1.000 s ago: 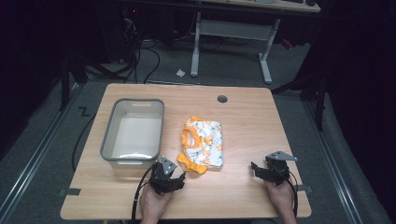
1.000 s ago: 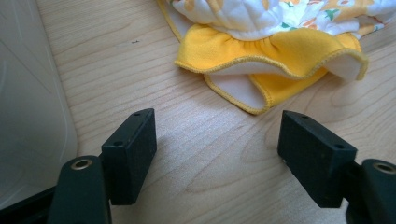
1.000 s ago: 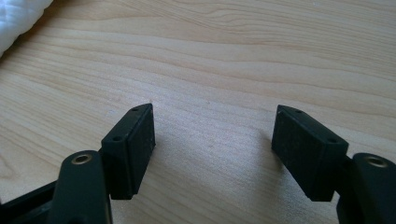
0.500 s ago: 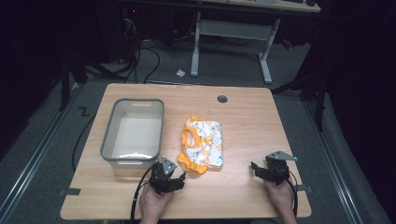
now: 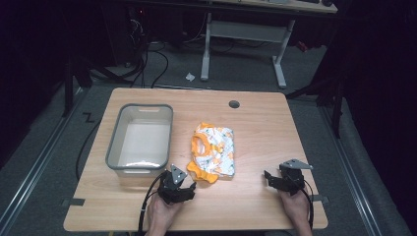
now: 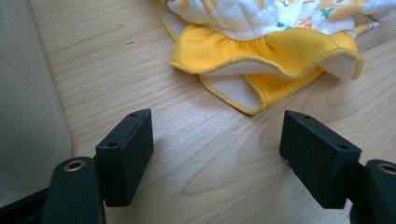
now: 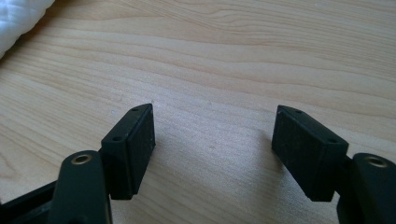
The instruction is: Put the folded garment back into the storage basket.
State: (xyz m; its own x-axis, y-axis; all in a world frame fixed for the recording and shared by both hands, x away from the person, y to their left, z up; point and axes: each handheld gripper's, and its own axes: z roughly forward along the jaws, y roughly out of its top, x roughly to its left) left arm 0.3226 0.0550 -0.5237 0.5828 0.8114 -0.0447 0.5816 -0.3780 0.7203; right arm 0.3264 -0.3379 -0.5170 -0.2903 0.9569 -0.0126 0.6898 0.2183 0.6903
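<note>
**Q.** Now, how do the two tongs stand, and where is the garment?

**A.** Left tongs (image 5: 186,189): jaws wide, nothing between them; they have just been opening further. Right tongs (image 5: 273,179): jaws wide apart over bare wood, holding nothing. The folded garment (image 5: 214,152), white with an orange print and a yellow frill, lies flat on the bench (image 5: 260,123), just ahead of the left tongs and well off to the left of the right tongs.

**Q.** Why would the left tongs sit so close to the cloth?

**A.** Judged from the layout, the frilled hem (image 6: 261,58) is the nearest loose edge, so wide jaws held low in front of it suit a pinch on that edge. The grey bin (image 5: 140,140) stands beside the left tongs, on their left, close enough to be a likely destination for the garment. The right tongs rest apart, probably waiting to take the far side of the cloth.

**Q.** What does each view add?

**A.** The high view gives the whole arrangement: bin, garment, both hands at the near edge. The left gripper view shows what that view cannot resolve: the hem is doubled, yellow outside and white inside, and a strip of bare wood separates it from the jaws, so no contact yet. It also catches the bin wall (image 6: 28,102) at its left. The right gripper view shows a white quilted corner (image 7: 18,18) of the garment at its upper left.
</note>
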